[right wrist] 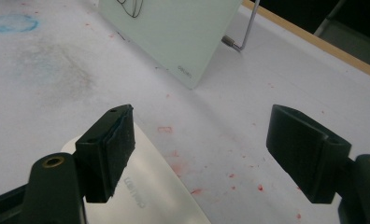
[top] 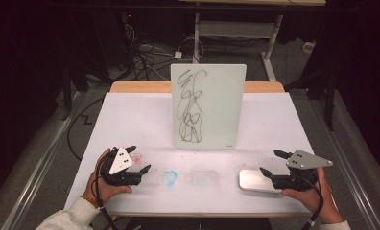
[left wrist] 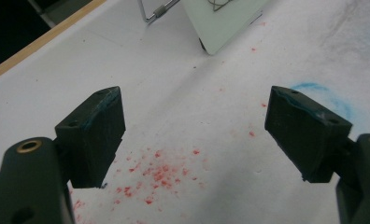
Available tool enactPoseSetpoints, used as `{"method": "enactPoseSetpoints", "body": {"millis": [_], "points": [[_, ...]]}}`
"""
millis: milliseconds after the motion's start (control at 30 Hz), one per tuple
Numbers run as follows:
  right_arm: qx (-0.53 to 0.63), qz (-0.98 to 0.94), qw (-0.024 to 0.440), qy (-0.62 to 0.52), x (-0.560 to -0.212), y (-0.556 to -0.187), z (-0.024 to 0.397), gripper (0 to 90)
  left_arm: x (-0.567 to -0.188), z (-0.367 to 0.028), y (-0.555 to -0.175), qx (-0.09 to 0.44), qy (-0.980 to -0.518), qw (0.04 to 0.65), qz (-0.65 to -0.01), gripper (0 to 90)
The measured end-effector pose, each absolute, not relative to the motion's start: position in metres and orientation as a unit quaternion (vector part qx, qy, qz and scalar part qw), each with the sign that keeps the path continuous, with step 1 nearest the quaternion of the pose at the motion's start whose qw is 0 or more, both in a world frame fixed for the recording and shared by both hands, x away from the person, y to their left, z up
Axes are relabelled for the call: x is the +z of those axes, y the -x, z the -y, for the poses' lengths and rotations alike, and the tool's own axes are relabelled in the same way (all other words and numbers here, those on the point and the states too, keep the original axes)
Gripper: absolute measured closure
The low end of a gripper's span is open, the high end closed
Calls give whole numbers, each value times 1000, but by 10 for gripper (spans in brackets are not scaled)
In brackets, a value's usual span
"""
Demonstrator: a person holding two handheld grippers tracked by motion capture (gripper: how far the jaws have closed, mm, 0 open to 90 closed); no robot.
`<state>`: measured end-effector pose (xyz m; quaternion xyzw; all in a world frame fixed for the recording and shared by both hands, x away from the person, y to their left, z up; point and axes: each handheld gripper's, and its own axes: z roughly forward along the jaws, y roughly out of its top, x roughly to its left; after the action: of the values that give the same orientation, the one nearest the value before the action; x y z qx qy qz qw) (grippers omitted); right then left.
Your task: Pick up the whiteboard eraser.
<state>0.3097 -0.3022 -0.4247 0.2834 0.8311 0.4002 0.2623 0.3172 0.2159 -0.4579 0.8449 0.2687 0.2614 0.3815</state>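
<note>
Here, on a white table, a whiteboard propped upright near the middle toward the far edge, scribbled over with black loops. Behind it, in the left gripper view, a metal stand leg; in the right gripper view, the same wire support at the board's back.

At the near left, the left gripper in a hand, jaws spread wide with nothing between them. Under and just ahead of those jaws, a scatter of red specks on the table top. Slightly right of that gripper, a faint blue ring-shaped smudge, seen again beyond the right-hand jaw in the left gripper view. Further right, a grey smear on the surface.

At the near right, the right gripper in the other hand, also gaping wide and holding nothing. Just beside and partly beneath one jaw, a flat silver-white eraser block lying on the table, well apart from the whiteboard and nearer than it. In the right gripper view, the same eraser block under the left-hand jaw, with small printed lettering too blurred to read; whether jaw and block touch, unclear.
</note>
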Motion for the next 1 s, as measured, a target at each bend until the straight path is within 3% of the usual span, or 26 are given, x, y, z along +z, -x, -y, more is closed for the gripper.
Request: {"method": "enactPoseSetpoints", "body": {"millis": [1000], "points": [[291,-916,189,-202,-406,-324,292,251,-461,-213,-308,261,-856,369,-253,193]]}}
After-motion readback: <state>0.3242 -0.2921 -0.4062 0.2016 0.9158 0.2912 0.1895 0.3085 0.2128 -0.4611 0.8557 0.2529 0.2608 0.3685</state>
